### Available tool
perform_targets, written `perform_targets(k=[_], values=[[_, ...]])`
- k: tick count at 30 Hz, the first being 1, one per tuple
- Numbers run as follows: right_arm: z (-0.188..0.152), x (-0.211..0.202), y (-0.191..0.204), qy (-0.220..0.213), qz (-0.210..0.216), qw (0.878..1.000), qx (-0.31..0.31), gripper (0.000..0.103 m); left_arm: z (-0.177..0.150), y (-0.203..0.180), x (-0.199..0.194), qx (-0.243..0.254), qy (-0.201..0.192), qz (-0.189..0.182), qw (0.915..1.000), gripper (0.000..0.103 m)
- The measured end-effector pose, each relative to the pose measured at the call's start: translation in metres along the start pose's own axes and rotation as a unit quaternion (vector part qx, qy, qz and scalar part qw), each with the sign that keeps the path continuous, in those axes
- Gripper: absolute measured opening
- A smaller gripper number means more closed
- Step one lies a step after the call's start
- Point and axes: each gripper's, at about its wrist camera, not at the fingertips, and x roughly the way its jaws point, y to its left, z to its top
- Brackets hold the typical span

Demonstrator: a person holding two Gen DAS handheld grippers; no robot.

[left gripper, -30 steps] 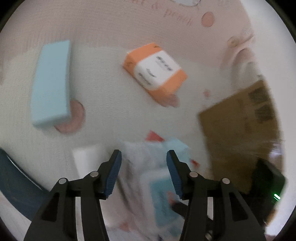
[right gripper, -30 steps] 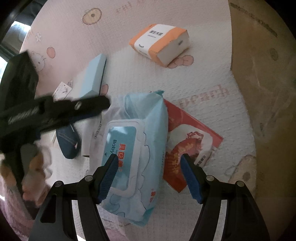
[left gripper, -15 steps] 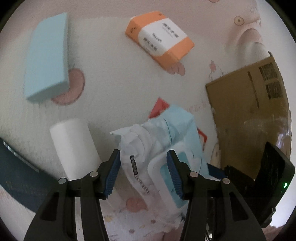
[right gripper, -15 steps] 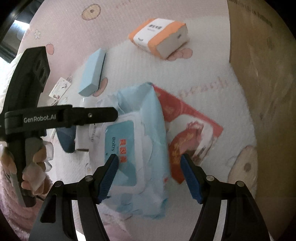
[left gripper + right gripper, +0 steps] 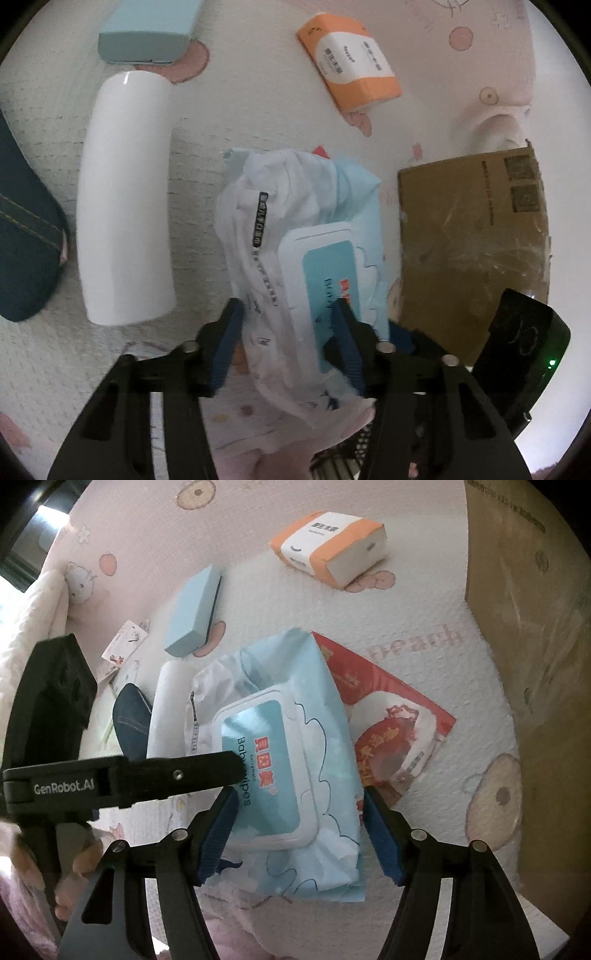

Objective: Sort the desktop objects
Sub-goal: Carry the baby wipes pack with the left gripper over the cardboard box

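Both claws are straddling the crinkly blue-and-white baby-wipes pack [image 5: 280, 775] lying on the pink cartoon-print cloth [image 5: 424, 602]: right gripper [image 5: 297, 812] gaping wide, left gripper [image 5: 286, 325] parted around its edge.

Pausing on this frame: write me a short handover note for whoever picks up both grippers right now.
Left hand-held gripper: open, its fingers straddling the side of the baby wipes pack.
Right hand-held gripper: open, astride the pack's near end; no squeeze visible.
Pack lies partly on the red packet, the white roll beside it.
Orange tissue box, blue box and dark denim pouch sit loose on the pink mat; cardboard box at the right.
Done: nothing visibly sorted.
Left: grip the pack, then place everything.
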Motion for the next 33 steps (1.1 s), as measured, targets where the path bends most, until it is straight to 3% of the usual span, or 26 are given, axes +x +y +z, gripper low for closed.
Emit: perform_targets(k=[3, 10, 13, 18, 28, 33], values=[[0.0, 0.0, 0.004, -0.003, -0.004, 1.0, -0.018, 0.063, -0.001, -0.008, -0.008, 0.029, -0.013, 0.025, 0.9992, 0.045], [-0.002, -0.004, 0.012, -0.018, -0.019, 0.998, -0.052, 0.058, -0.011, -0.021, -0.01, 0.044, -0.021, 0.031, 0.9983, 0.042], [-0.002, -0.01, 0.016, -0.037, -0.036, 0.997, -0.064, 0.048, -0.014, -0.027, -0.015, 0.054, -0.034, 0.041, 0.9971, 0.04], [0.008, -0.022, 0.013, -0.054, -0.045, 0.996, -0.061, 0.034, -0.015, -0.03, -0.022, 0.041, -0.036, 0.019, 0.9983, 0.039], [0.015, -0.053, 0.022, -0.087, -0.05, 0.993, -0.064, 0.032, -0.003, -0.049, -0.043, 0.068, -0.081, -0.001, 0.9943, 0.037], [0.017, -0.082, 0.033, -0.122, -0.058, 0.988, -0.071, 0.032, 0.008, -0.034, -0.084, 0.084, -0.111, -0.03, 0.9898, 0.036]])
